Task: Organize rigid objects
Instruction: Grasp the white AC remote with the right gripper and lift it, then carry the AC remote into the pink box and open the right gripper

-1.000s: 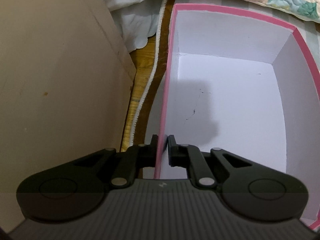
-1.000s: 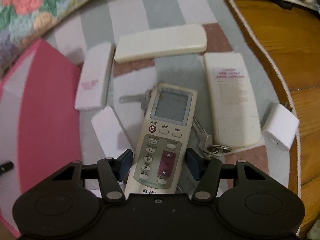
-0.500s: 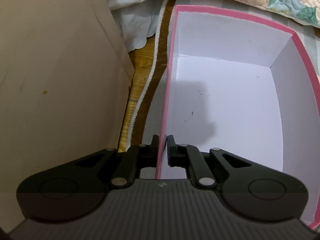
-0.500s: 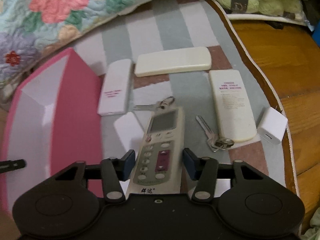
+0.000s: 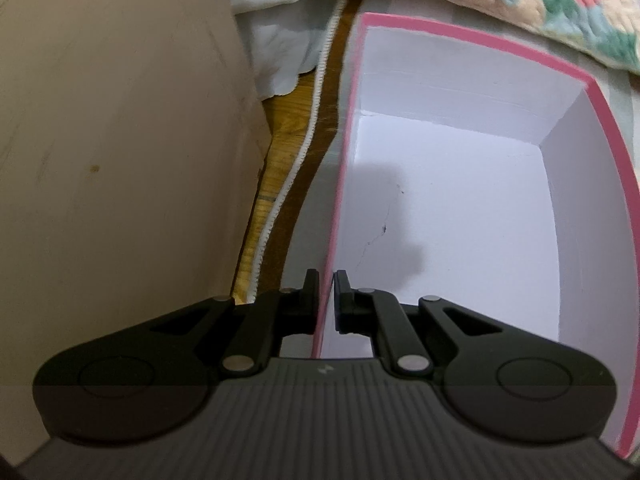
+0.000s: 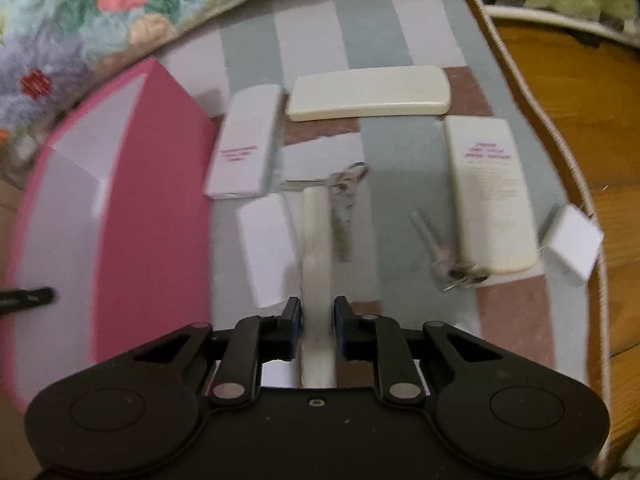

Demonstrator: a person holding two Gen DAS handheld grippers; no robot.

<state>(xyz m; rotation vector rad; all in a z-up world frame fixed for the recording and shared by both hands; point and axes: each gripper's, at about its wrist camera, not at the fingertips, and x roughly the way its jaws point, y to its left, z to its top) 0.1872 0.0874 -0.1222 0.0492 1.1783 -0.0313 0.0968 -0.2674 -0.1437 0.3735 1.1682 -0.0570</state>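
My left gripper is shut on the near left wall of the pink box, whose white inside holds nothing. My right gripper is shut on the white remote, now turned on its edge and lifted above the striped cloth. The box also shows in the right wrist view at the left, with the left gripper's tip on it. Several remotes lie on the cloth: one cream, one white, one with pink print.
Two sets of keys lie on the cloth, with a small white box and a white charger. A floral quilt lies behind. A beige wall stands left of the pink box. Wood floor lies right.
My right gripper has lifted the remote off the cloth, closed tighter on it and rolled it onto its edge. The left gripper keeps its hold on the box wall.
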